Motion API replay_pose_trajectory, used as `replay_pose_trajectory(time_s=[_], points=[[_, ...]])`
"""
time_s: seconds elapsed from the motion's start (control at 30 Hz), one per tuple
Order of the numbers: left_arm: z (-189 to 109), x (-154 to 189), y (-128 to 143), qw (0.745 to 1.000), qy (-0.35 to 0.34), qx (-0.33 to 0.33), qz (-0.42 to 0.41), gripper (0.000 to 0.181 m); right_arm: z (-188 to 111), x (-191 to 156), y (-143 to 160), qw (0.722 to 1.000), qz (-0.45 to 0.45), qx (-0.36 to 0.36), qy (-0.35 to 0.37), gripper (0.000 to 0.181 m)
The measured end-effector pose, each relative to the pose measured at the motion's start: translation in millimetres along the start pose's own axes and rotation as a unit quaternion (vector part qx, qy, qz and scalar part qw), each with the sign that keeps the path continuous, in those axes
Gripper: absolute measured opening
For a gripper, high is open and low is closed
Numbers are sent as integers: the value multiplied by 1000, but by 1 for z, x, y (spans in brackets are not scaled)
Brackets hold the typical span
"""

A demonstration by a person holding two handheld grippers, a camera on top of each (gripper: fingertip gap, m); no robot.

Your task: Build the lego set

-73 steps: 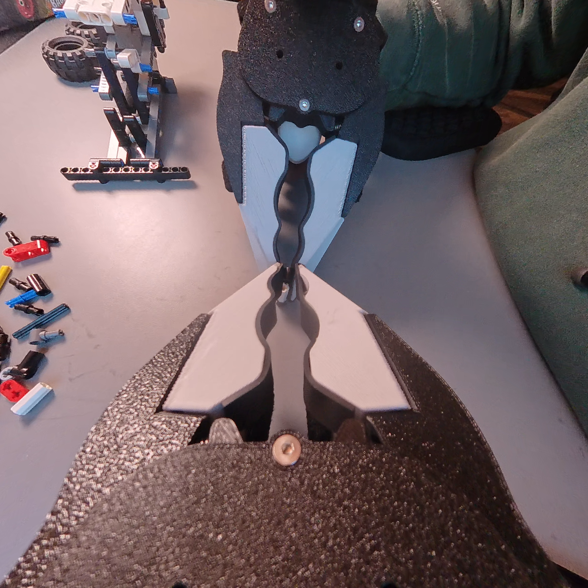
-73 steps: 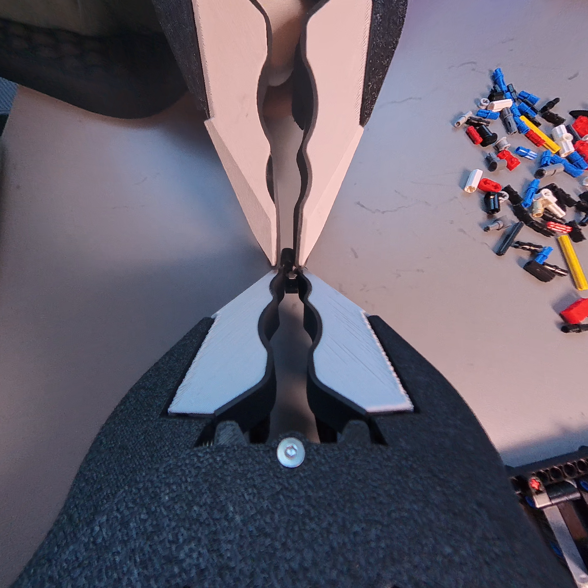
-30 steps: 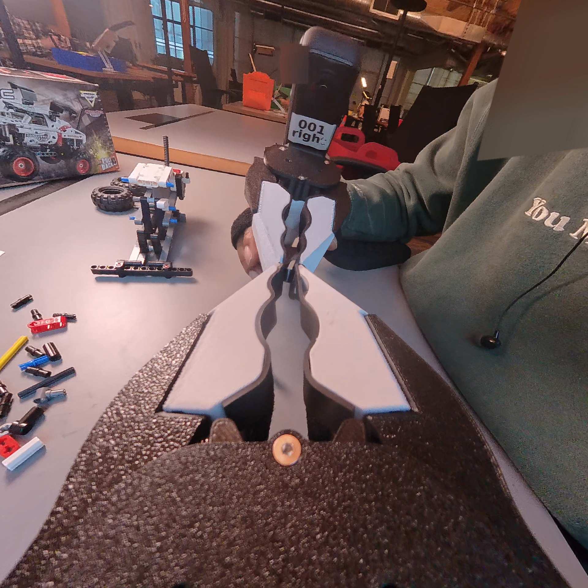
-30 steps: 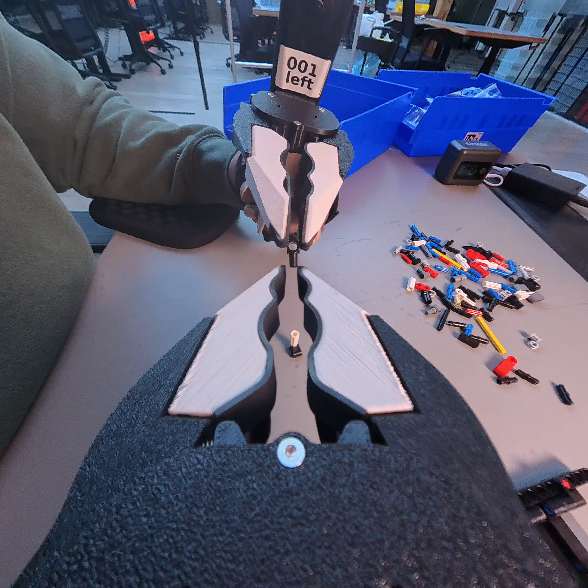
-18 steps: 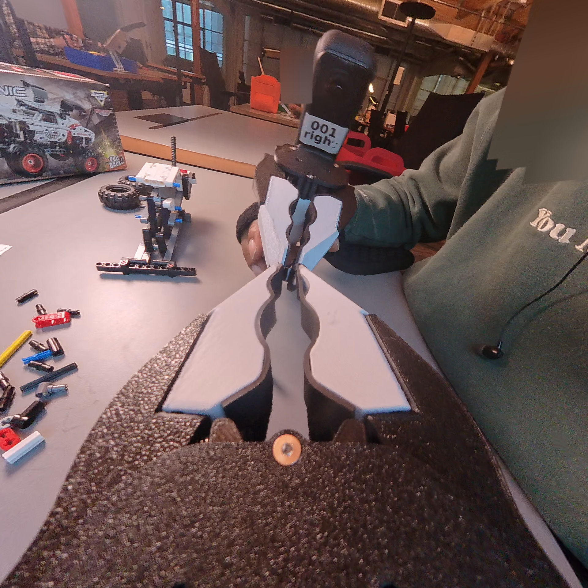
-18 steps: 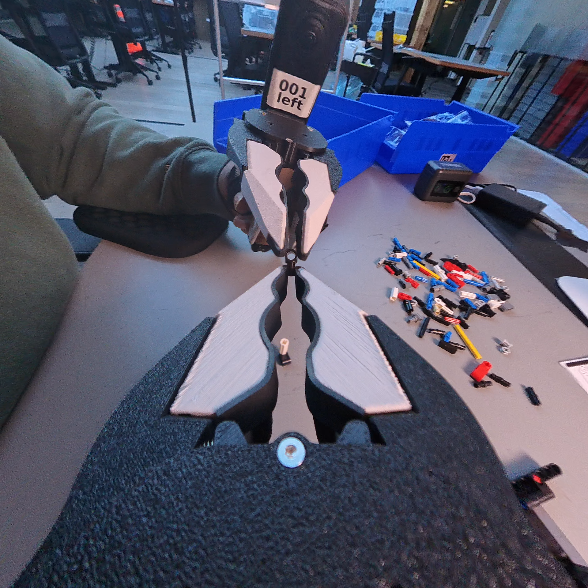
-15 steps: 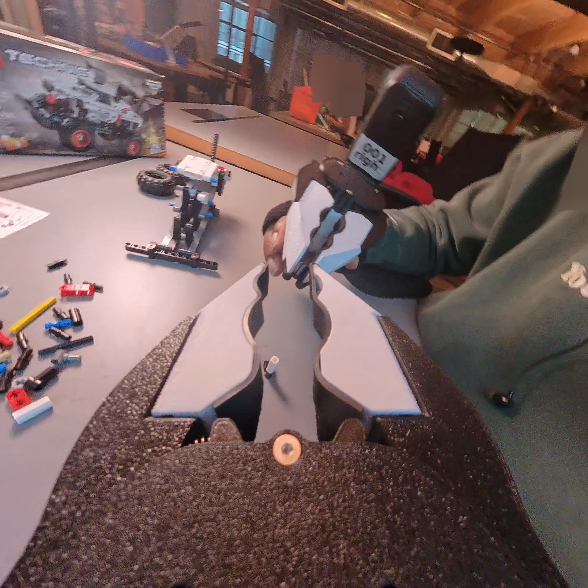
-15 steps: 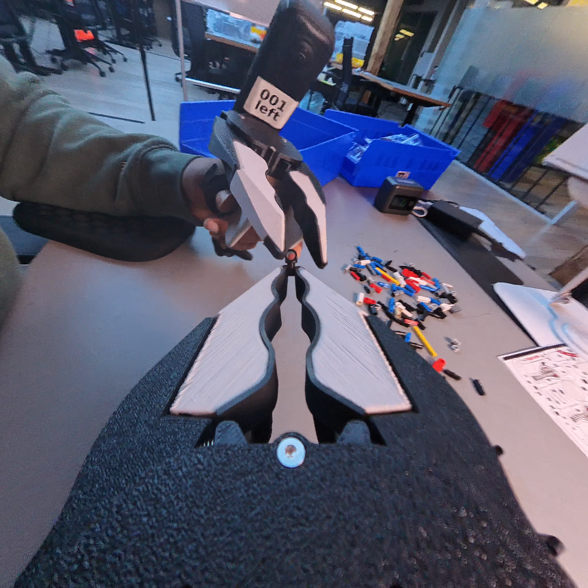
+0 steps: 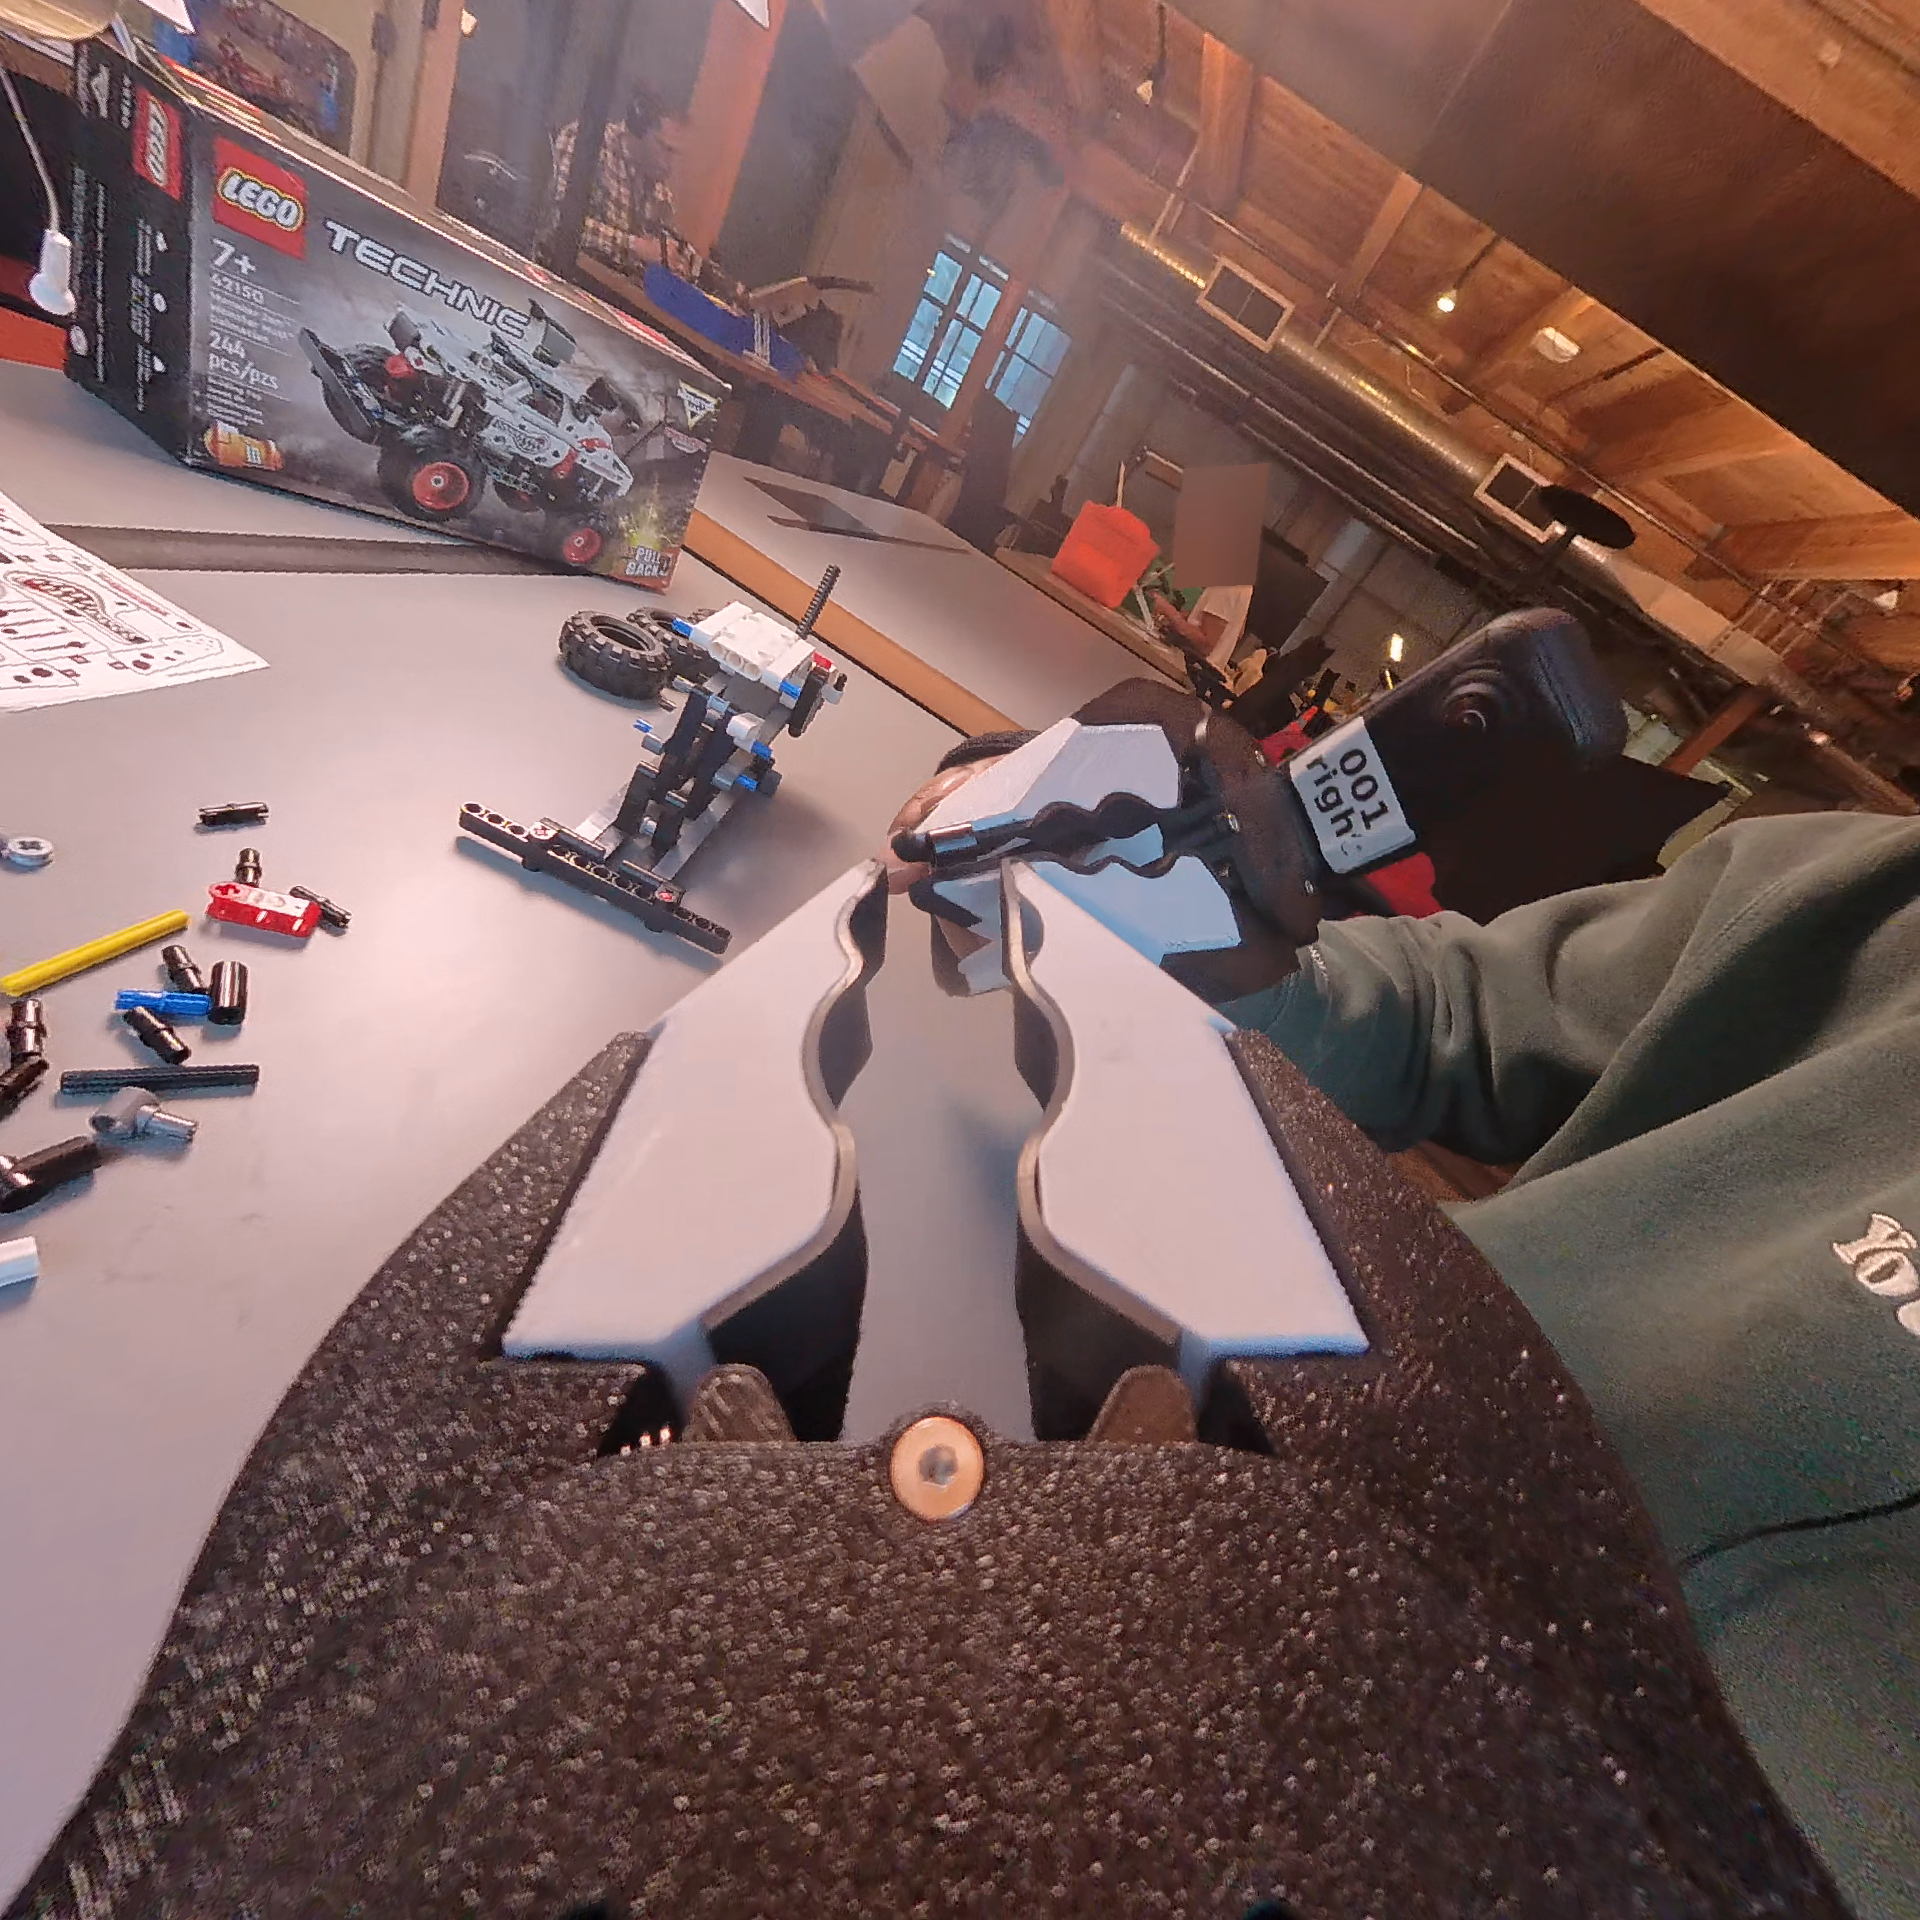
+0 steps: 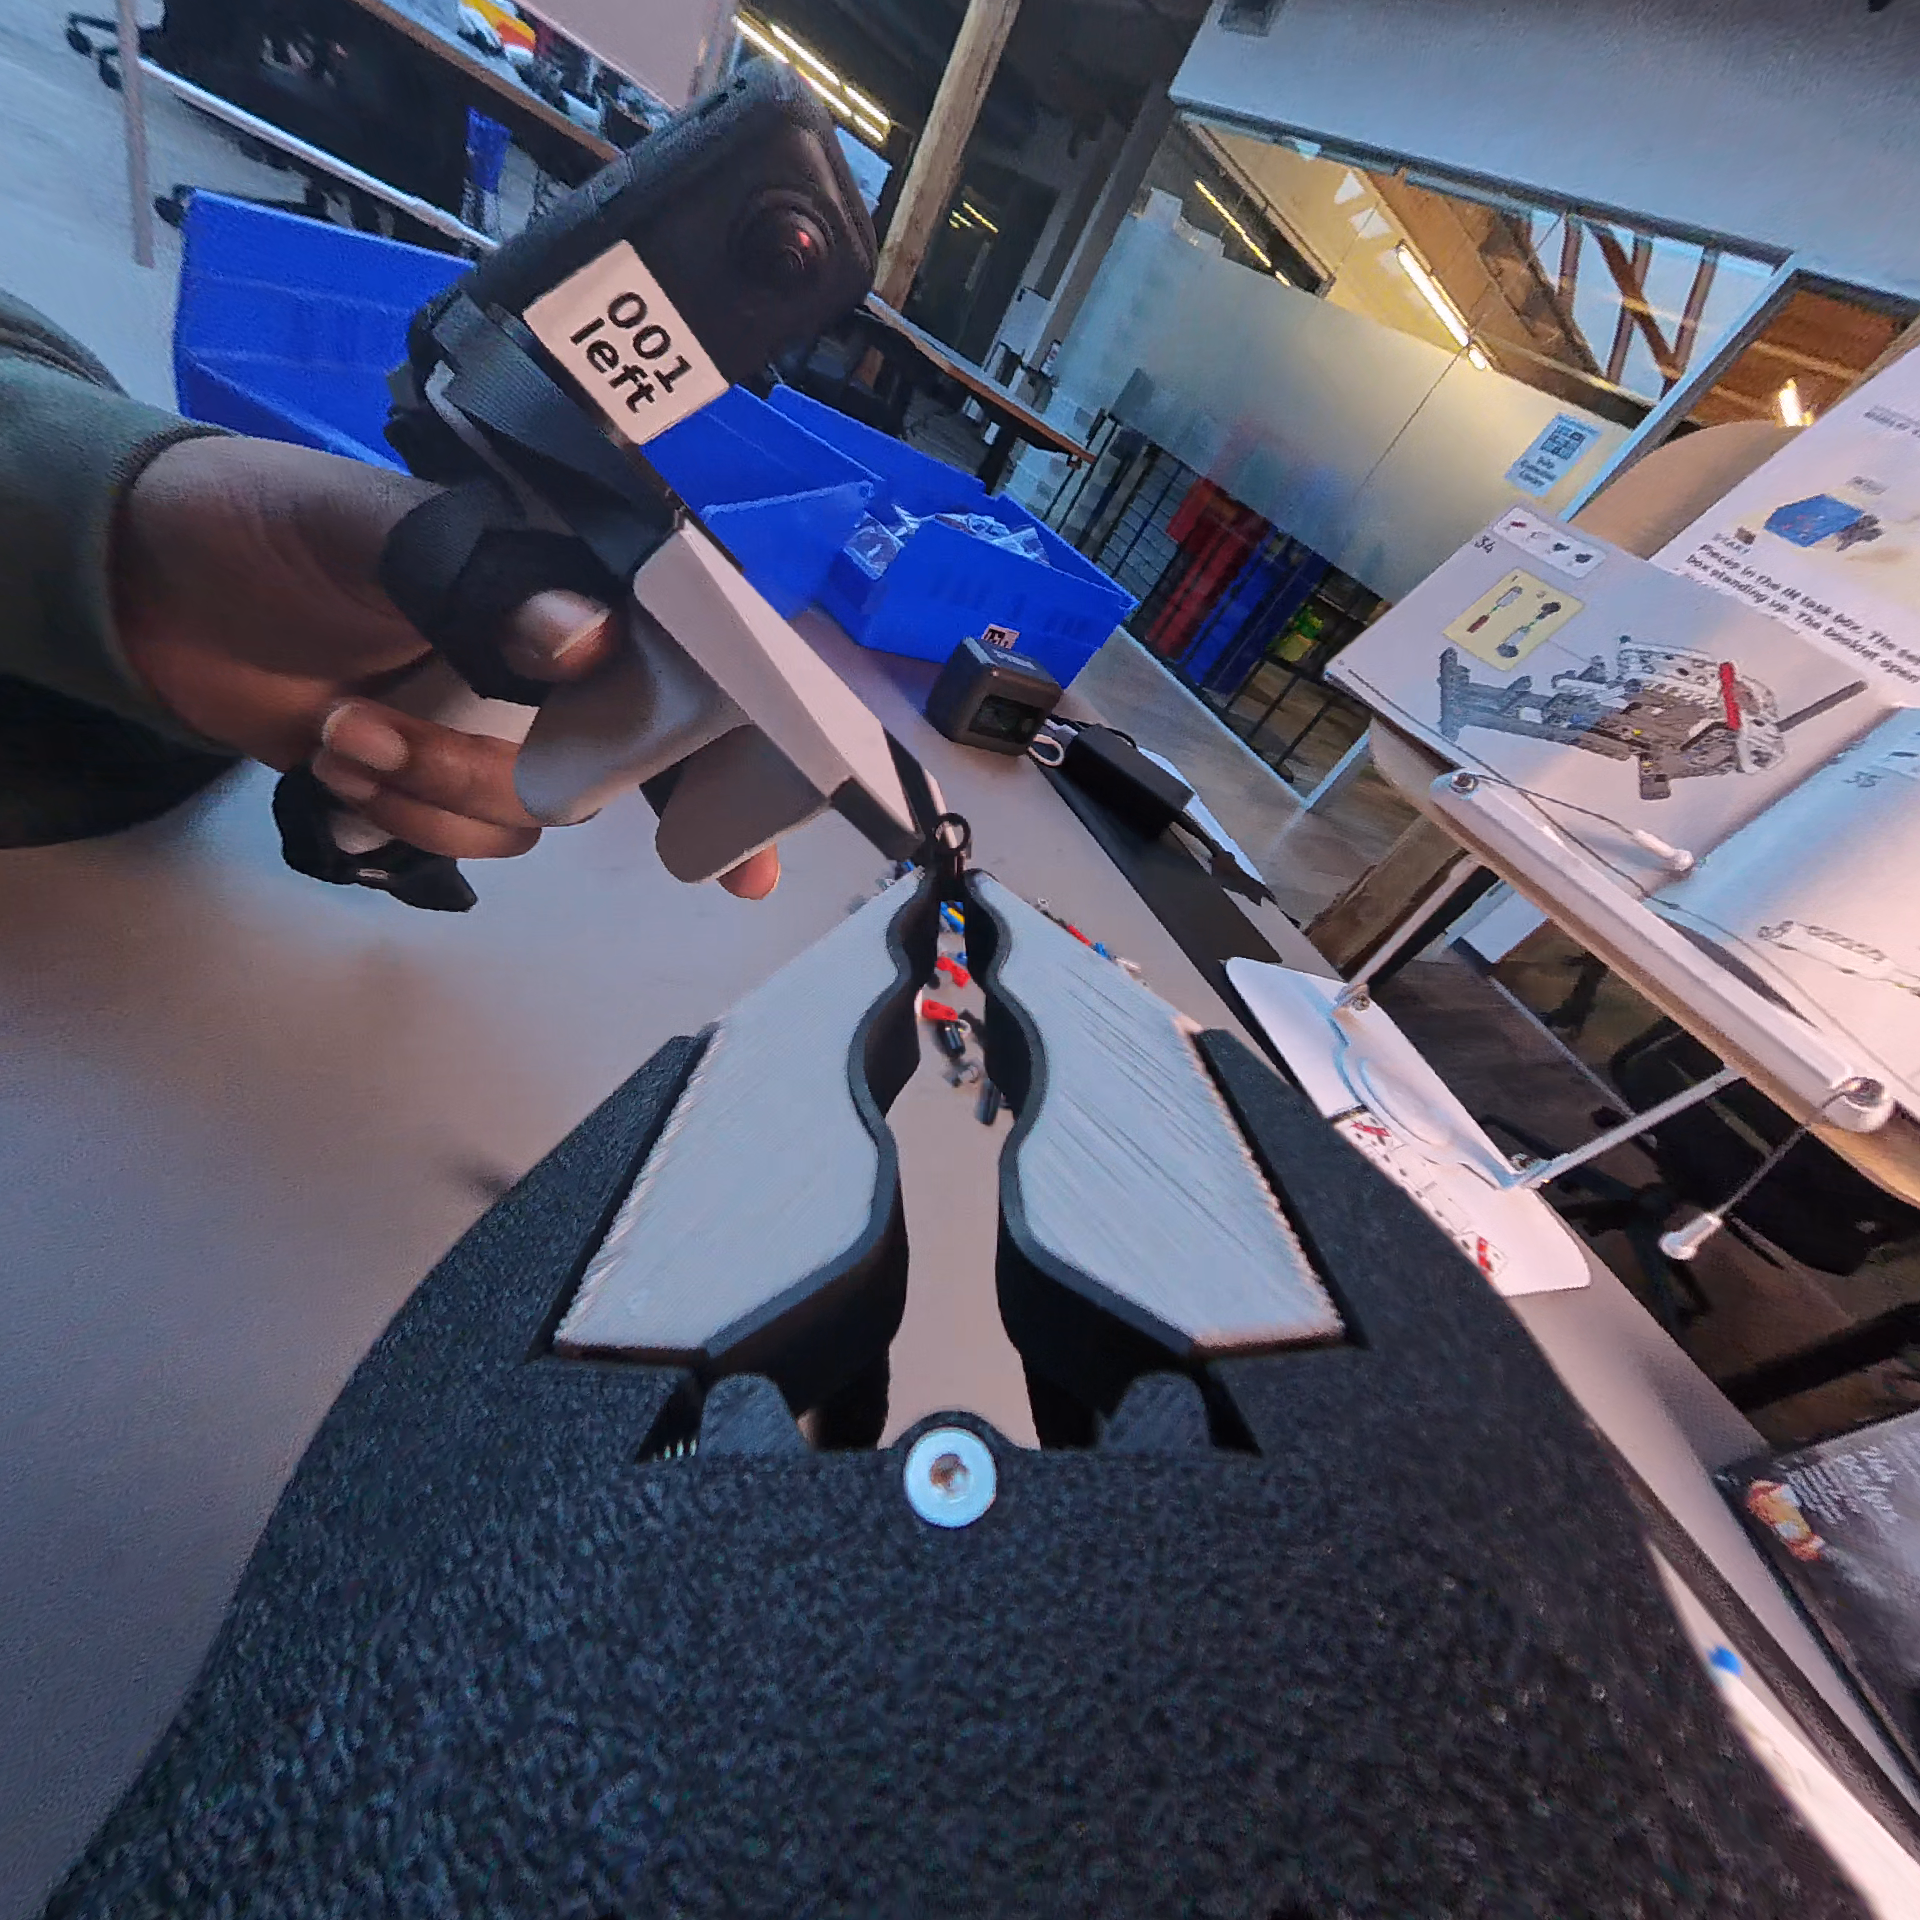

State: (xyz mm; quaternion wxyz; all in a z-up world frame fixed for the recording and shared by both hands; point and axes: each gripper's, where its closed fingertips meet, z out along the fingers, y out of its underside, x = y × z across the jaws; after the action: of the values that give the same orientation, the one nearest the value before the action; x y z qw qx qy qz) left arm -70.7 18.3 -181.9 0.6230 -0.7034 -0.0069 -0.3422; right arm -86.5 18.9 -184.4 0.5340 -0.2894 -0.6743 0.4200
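Observation:
My left gripper (image 9: pixel 940 875) is open and empty, held above the grey table (image 9: pixel 416 748). My right gripper (image 10: pixel 943 885) is shut on a small black connector piece (image 10: pixel 948 837) with a ring end sticking out past its tips. In the left wrist view the right gripper (image 9: pixel 925 844) lies rolled on its side just beyond my left fingertips, with the black piece (image 9: pixel 943 834) at its tip. In the right wrist view the left gripper (image 10: pixel 902 829) shows side-on, tips right by the black piece. The partly built model (image 9: pixel 686 769) stands on the table to the left.
Loose small pieces (image 9: pixel 156 1008) lie at the left, with two tyres (image 9: pixel 613 649), the set's box (image 9: pixel 395 384) and a printed sheet (image 9: pixel 83 634) behind. Blue bins (image 10: pixel 831 520), a small black camera (image 10: pixel 992 707) and an instruction booklet on a stand (image 10: pixel 1621 665) are at the right. My two grippers' fingertips are within a few centimetres of each other.
My left gripper has opened and let go of the black piece, which stays in the right gripper. Both grippers have tilted up, and the right one has rolled onto its side.

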Motion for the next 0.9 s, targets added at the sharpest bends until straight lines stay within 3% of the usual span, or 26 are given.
replay_pose_trajectory(time_s=[0.2,0.4,0.9], points=[[1,0,-7,999,-21,21,14,11,1,4,-4,999,-33,-2,39,4],[-1,1,-9,999,-25,31,23,15,-1,8,-6,997,-52,-1,62,4],[0,0,-11,997,-46,29,62,7,1,2,-3,992,-102,-10,72,4]])
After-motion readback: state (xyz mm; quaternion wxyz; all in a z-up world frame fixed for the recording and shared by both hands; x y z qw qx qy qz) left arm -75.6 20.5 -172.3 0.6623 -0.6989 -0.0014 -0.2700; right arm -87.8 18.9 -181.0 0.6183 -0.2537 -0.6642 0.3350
